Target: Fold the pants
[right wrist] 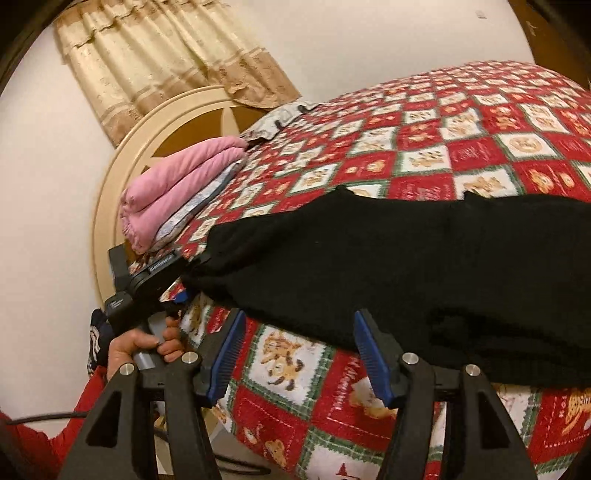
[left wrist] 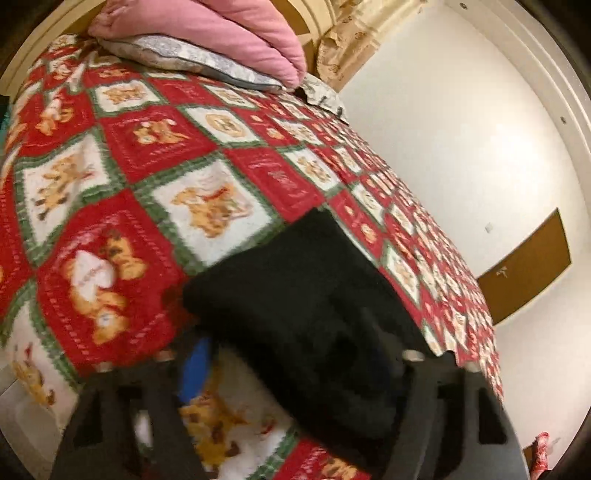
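Observation:
Black pants (left wrist: 303, 295) (right wrist: 406, 266) lie across a red, white and green bear-patterned bedspread (left wrist: 110, 155) (right wrist: 443, 147). In the blurred left wrist view my left gripper (left wrist: 303, 354) has the pants' end between its jaws. Its blue pad (left wrist: 197, 365) shows on the left, with a strip of bedspread between it and the cloth, and the other finger is covered by cloth. From the right wrist view the left gripper (right wrist: 177, 284) sits at the pants' left corner, held by a hand (right wrist: 147, 343). My right gripper (right wrist: 299, 354) is open at the pants' near edge, its blue pads (right wrist: 227, 354) clear of the cloth.
A folded pink blanket (left wrist: 240, 33) (right wrist: 177, 184) rests on a grey pillow (left wrist: 192, 59) by the cream headboard (right wrist: 122, 166). A beige curtain (right wrist: 166, 55) hangs on the wall behind. A red sleeve (right wrist: 37, 443) and a cable are at the lower left.

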Demonstrator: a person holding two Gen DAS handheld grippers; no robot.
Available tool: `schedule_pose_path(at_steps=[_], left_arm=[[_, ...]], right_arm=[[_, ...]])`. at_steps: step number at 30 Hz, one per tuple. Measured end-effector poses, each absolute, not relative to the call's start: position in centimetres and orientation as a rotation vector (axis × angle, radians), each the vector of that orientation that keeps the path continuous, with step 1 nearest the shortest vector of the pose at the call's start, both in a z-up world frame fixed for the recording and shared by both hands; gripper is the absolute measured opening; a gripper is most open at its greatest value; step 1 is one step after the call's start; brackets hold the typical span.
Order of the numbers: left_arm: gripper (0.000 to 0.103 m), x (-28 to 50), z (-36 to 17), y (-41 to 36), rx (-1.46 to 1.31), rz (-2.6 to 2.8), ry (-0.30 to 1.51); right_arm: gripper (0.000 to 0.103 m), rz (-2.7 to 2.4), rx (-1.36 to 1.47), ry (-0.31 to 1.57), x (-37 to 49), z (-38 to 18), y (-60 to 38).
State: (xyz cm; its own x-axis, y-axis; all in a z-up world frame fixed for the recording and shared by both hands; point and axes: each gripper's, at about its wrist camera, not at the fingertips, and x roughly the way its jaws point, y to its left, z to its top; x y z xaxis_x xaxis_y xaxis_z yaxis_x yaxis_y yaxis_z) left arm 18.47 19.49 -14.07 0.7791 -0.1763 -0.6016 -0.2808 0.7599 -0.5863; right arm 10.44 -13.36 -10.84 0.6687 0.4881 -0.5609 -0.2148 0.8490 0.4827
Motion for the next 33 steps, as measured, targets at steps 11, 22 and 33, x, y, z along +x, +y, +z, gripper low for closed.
schedule_pose_path(at_steps=[11, 22, 33], left_arm=[[0.023, 18.1, -9.9, 17.5, -0.599, -0.014, 0.585], [0.022, 13.3, -1.9, -3.1, -0.028, -0.526, 0.369], [0.022, 7.6, -11.6, -17.3, 0.445, -0.731, 0.439]], right_arm=[[0.062, 0.194, 0.621, 0.665, 8.1, -10.6, -22.7], [0.062, -0.046, 0.763, 0.541, 2.4, -10.3, -33.7], [0.062, -0.057, 0.799, 0.524, 1.3, -10.2, -36.2]])
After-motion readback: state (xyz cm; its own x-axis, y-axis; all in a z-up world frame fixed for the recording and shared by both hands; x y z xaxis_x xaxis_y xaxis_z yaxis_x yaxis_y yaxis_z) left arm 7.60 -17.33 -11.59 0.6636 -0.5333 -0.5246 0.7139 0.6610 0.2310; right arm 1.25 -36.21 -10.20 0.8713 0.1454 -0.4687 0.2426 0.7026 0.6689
